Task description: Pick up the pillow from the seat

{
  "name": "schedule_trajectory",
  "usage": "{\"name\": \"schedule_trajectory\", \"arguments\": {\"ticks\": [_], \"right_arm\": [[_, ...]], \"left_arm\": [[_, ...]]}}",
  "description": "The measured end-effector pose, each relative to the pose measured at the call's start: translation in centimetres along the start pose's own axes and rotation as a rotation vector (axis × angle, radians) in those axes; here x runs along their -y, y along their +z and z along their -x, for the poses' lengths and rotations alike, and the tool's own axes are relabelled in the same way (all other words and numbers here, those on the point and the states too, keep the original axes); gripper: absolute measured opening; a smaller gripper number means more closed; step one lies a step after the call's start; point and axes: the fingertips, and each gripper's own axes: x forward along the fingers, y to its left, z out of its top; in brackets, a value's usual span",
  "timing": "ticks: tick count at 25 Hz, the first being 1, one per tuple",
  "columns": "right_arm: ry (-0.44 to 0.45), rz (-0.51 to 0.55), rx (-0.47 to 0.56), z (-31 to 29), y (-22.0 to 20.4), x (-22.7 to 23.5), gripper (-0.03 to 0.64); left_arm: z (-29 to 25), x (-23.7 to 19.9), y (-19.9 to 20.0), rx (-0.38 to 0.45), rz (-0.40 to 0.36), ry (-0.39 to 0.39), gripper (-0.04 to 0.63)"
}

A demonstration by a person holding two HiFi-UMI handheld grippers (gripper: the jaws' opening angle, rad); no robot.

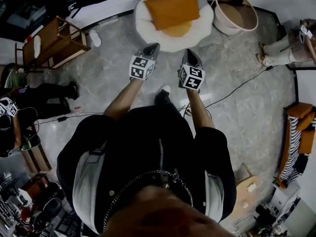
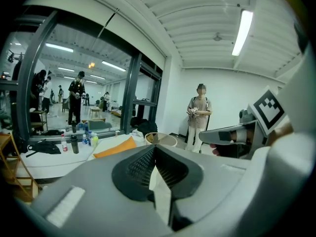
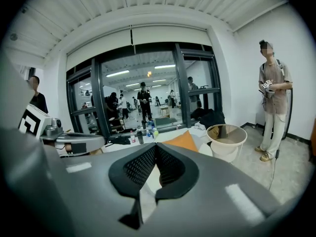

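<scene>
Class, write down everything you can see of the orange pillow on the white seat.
The orange pillow is square, soft-looking and fabric-like, with pointed corners. It lies flat, turned slightly askew, on the round white seat, resting partly over a paler orange cushion beneath it. Nothing else touches it, and it is unfolded.

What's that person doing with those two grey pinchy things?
A person stands in front of a round white seat, holding one claw in each hand. The left claw and the right claw are both shut and empty, and they point toward the orange pillow lying on the seat. Neither claw touches the pillow, so it has not been picked up yet.
</scene>
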Motion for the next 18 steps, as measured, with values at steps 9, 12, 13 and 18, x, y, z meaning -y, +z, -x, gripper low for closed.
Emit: {"name": "schedule_trajectory", "arguments": {"ticks": [9,12,13,18], "right_arm": [[0.019,-0.002,-0.012,-3.8,2.2,4.5,0.002],[0.030,0.000,-0.020,-4.9,2.4,5.9,0.002],[0.035,0.005,-0.028,-5.1,2.3,6.3,0.002],[0.066,0.012,-0.048,-6.5,2.8,7.8,0.002]], "left_arm": [[-6.0,0.0,1.9,-0.010,-0.002,0.016,0.009],[-7.6,0.1,2.2,-0.014,-0.002,0.023,0.009],[-8.0,0.1,2.2,-0.018,-0.002,0.029,0.009],[-9.4,-0.4,3.2,-0.012,-0.004,0.071,0.009]]}}
